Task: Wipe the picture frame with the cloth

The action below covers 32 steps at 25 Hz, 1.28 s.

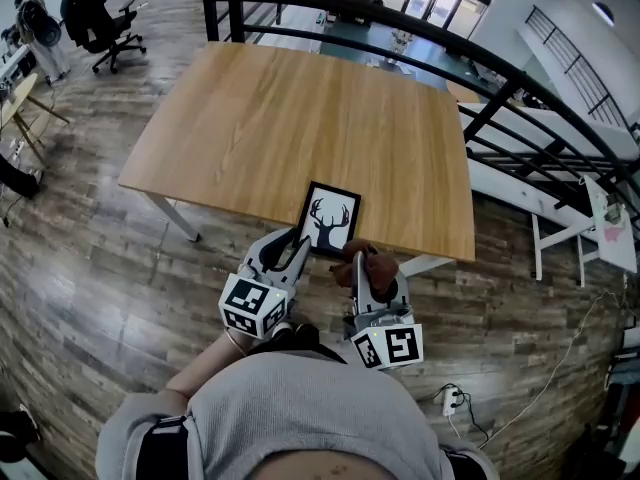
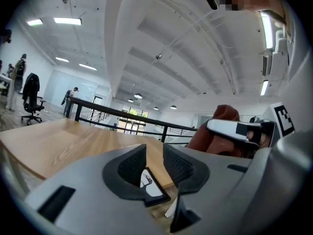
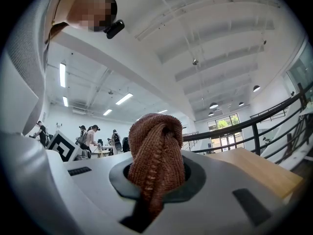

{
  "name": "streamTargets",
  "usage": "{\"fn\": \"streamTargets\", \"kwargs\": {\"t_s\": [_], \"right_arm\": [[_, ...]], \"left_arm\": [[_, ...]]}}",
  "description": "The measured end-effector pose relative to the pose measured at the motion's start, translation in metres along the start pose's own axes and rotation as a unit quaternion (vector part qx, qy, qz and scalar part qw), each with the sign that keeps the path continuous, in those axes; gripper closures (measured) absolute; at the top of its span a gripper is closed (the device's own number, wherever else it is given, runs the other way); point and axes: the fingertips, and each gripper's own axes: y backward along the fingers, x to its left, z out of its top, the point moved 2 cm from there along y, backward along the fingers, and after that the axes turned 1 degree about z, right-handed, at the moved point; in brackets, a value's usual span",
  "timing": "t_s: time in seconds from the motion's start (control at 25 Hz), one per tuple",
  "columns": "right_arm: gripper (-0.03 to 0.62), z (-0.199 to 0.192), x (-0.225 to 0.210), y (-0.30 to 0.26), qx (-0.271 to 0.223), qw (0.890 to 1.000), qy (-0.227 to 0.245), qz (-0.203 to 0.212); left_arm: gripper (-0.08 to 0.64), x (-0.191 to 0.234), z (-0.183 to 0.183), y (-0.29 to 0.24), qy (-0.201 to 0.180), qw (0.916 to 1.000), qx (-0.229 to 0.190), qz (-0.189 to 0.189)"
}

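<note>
Frame [image 1: 329, 218]: blk border, white bg, deer silhouette.

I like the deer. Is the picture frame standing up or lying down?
Lying down: the picture frame rests face up at the table edge, its deer showing whole from above.

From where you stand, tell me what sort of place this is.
Probably an open-plan office or lab on an upper level. A bare wooden table stands beside a black railing, and an office chair sits on the plank floor nearby.

Grey sweater [image 1: 300, 413], white hand-held grippers [image 1: 297, 240] [image 1: 357, 260], black-and-white marker cubes [image 1: 255, 306] [image 1: 388, 345]
</note>
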Motion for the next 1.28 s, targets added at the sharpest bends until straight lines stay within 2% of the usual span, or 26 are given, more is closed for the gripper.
{"fn": "streamTargets", "kwargs": {"t_s": [0.12,0.24,0.32,0.4,0.52,0.56,0.68,0.8,0.92,1.12,1.16,1.28], "right_arm": [[0.546,-0.016,-0.006,-0.004,0.025,1.000,-0.007,0.000],[0.547,-0.032,-0.011,-0.005,0.045,0.999,-0.018,-0.001],[0.546,-0.040,-0.015,-0.005,0.057,0.998,-0.022,0.000],[0.547,-0.048,-0.016,-0.008,0.070,0.997,-0.023,0.003],[0.547,-0.056,-0.014,-0.011,0.081,0.996,-0.021,0.009],[0.546,-0.058,-0.013,-0.012,0.083,0.996,-0.020,0.010],[0.546,-0.065,-0.013,-0.013,0.089,0.996,-0.019,0.012],[0.547,-0.072,-0.015,-0.014,0.097,0.995,-0.021,0.010],[0.546,-0.076,-0.017,-0.014,0.102,0.994,-0.024,0.006],[0.546,-0.081,-0.023,-0.010,0.110,0.994,-0.026,-0.002],[0.548,-0.083,-0.024,-0.010,0.112,0.993,-0.029,-0.003],[0.547,-0.087,-0.026,-0.009,0.112,0.993,-0.039,-0.003]], "left_arm": [[0.423,0.021,-0.027,-0.012,0.027,0.9989,0.035,0.015],[0.385,0.046,-0.069,-0.022,0.103,0.9914,0.077,0.019],[0.368,0.063,-0.104,-0.029,0.170,0.9790,0.111,0.016],[0.360,0.080,-0.137,-0.035,0.229,0.9631,0.141,0.010],[0.360,0.099,-0.169,-0.038,0.324,0.9338,0.151,-0.007],[0.360,0.103,-0.174,-0.039,0.339,0.9283,0.152,-0.011],[0.360,0.106,-0.185,-0.050,0.355,0.9207,0.158,-0.030],[0.360,0.101,-0.190,-0.067,0.394,0.9027,0.155,-0.073],[0.360,0.102,-0.203,-0.080,0.433,0.8815,0.158,-0.100],[0.360,0.100,-0.218,-0.098,0.462,0.8603,0.168,-0.134],[0.360,0.098,-0.218,-0.100,0.463,0.8580,0.168,-0.145],[0.360,0.089,-0.218,-0.108,0.447,0.8581,0.178,-0.178]]}}
